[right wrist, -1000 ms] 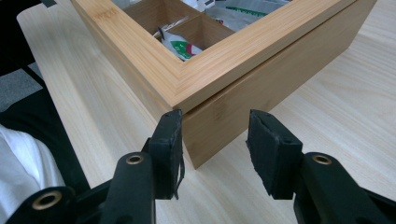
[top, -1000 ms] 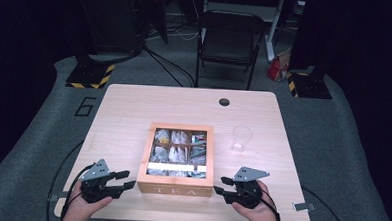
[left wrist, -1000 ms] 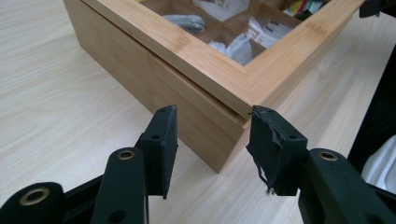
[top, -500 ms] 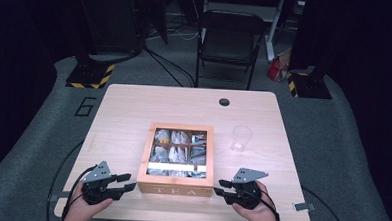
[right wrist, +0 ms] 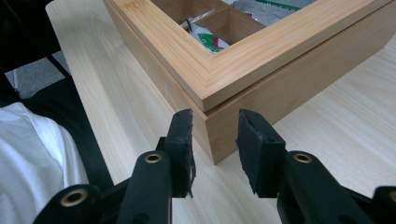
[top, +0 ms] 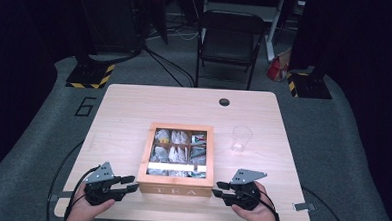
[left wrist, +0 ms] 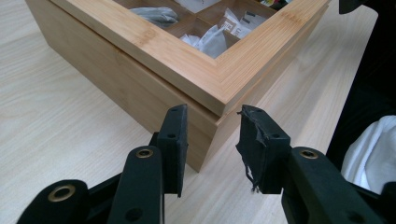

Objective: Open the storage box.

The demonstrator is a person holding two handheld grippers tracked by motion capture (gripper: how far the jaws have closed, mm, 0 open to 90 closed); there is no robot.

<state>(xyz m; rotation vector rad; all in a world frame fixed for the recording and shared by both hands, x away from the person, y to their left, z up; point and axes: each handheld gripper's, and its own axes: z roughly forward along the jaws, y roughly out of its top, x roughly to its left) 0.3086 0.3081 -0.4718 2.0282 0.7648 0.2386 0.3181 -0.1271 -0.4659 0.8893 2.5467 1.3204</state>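
A wooden tea box [top: 175,190] with several compartments of tea bags sits at the table's near middle, its framed lid down on the base. My left gripper [top: 129,183] is at the box's front left corner. In the left gripper view the box [left wrist: 140,93] has that corner between the pads of this gripper [left wrist: 214,114], whose jaws have just closed onto it. My right gripper [top: 219,189] is at the front right corner. Its jaws have just been closing. In the right gripper view the corner of the box [right wrist: 280,79] stands between the pads of that gripper [right wrist: 215,116], with a small gap showing.
A clear glass [top: 241,137] stands upright to the right of the box. The light wooden table [top: 134,113] has a round hole [top: 224,101] near its far edge. A black folding chair [top: 229,42] stands behind the table. Cables trail off the near edge.
The left gripper's jaws have drawn in on the box's front left corner. The right jaws have narrowed a little. Both hands and the box have stayed in place.
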